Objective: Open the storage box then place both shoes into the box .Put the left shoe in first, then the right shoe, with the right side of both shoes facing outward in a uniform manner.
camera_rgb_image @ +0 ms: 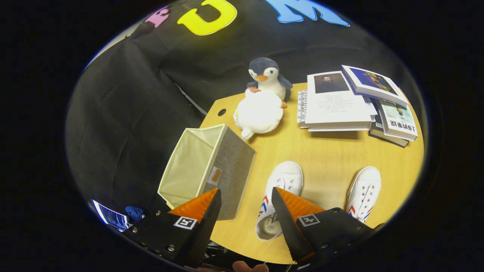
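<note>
Gripper view: a fisheye camera riding on the gripper, high above the near edge of the wooden table, facing forward and down. Its parted, empty fingers frame the near field; the open storage box lies left, books far right.

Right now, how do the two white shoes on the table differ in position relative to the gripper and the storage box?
The nearer shoe lies just ahead of the open gripper, partly behind one fingertip; the far shoe lies well off to the side.
The nearer shoe sits close to the open storage box; the far shoe sits apart from it, below the books.
Both are white lace-ups with red and blue stripes, toes pointing away from the gripper.
</note>
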`<state>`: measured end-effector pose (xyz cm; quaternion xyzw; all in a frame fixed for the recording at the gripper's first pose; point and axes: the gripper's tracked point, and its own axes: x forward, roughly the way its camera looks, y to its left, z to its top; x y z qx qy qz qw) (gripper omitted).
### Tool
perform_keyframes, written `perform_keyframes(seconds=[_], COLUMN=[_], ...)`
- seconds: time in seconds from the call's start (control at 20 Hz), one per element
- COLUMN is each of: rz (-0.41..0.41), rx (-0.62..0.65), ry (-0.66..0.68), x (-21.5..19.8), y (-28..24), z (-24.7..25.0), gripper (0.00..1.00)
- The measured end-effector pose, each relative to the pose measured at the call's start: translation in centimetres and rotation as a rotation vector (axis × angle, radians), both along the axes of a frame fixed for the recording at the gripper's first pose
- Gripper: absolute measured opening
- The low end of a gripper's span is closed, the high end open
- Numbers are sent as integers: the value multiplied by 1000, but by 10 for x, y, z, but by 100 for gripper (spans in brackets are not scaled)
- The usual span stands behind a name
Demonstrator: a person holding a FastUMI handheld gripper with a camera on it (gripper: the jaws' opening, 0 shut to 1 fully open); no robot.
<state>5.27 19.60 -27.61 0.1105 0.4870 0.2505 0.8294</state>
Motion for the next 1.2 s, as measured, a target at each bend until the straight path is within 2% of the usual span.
perform_keyframes(seconds=[0.6, 1.05, 1.1, 1.15, 1.2], rz=[47, 125, 129, 128, 111], rx=[-161, -337, -337, -310, -321], ry=[266, 305, 316, 329, 336], x=[-38, -28, -26, -33, -31], y=[-39, -43, -40, -33, -34], z=[-95, -146, -146, -156, -154], gripper=[82, 81, 74, 72, 42])
